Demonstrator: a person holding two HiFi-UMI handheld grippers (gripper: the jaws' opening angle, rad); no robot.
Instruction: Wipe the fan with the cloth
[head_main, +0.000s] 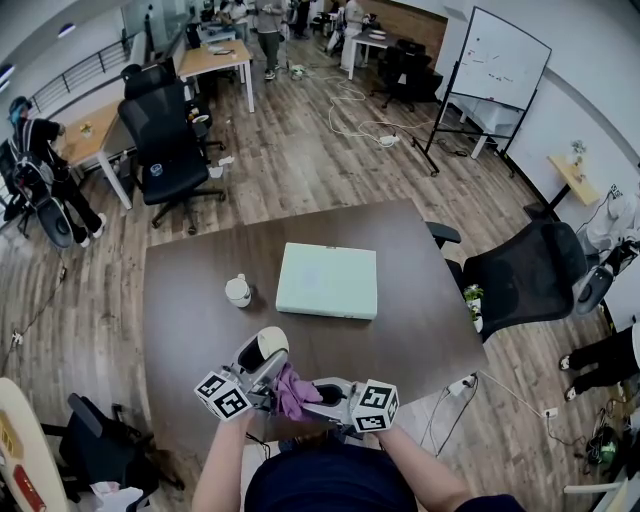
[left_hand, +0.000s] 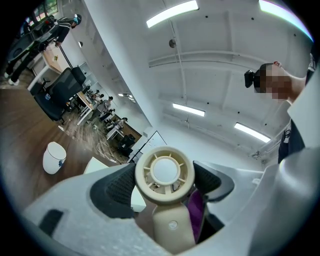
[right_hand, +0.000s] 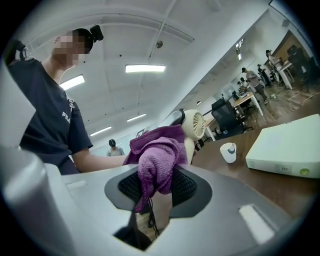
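Nearest the person, on the near side of the flat pale-green box (head_main: 328, 280) and just over the near edge of the dark brown wooden surface (head_main: 190, 310), the two tools met. The left hand-held gripper (head_main: 262, 364) was clenched on the small cream plastic hand fan (left_hand: 164, 172), its ribbed pads flanking the fan about where the round grille head joins the handle, with the head standing clear above the jaws. The right hand-held gripper (right_hand: 155, 186) was clamped on a bunched purple terry cloth (right_hand: 157, 160), which bulged out past the pads and lay against the fan's handle side; a thin loose tail hung below the bunch.

The wiping looked to be at its start. To do it well, the left grip should stay firm and the strokes short and light, run along the handle and around the ring. A hard sideways push could twist the fan in the pads. The cloth's fat bunch, not its edge, ought to carry the contact. The hanging tail is best kept off the open ribs of the grille, where it might snag. Turning the fan with the left wrist would likely present the front face and the far side better than reaching round with the cloth.

Left of the box and nearer to it than to the fan stood a small white cup (head_main: 238, 290). Beyond the box, off the surface, stood a black office chair (head_main: 165, 140).
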